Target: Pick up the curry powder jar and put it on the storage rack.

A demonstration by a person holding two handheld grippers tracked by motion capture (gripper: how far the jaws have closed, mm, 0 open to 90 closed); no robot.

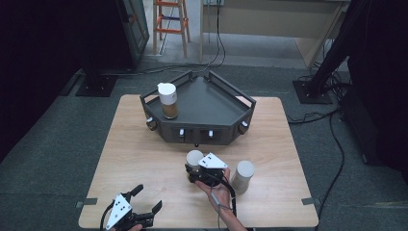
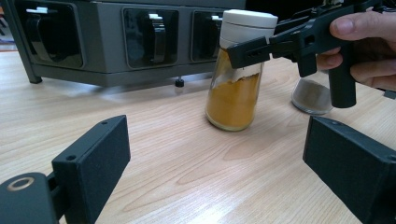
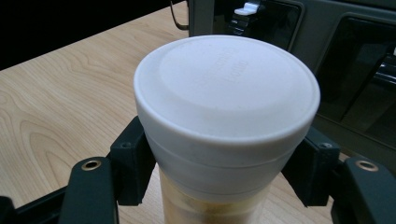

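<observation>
The yellow-powder spice jar (image 2: 236,79) is stood upright on the wooden table (image 1: 139,159), just in front of the dark grey corner rack (image 1: 211,103), and is clamped by the right gripper (image 1: 193,172) with both jaws pressed on the neck just under the white cap (image 3: 224,88). The grip is placed high and on a smooth rounded surface, so a slip or a tilt can be expected if the jar is lifted fast; the powder-filled bottom would then be swung like a pendulum. If the lid is only loosely seated, it could be pulled off while the glass is left behind. A second jar with grey contents (image 1: 242,176) is stood just beside the right hand (image 1: 216,185), and could be knocked over by the wrist or the trailing cable on any sideways move. The rack's raised front rail must be cleared, otherwise the jar base can be caught on it. A brown-powder jar (image 1: 168,101) is already stood at the rack's left side, so placement close to it risks a collision. The left gripper (image 1: 144,206) is held idle near the table's front edge, jaws spread wide with nothing between them.
</observation>
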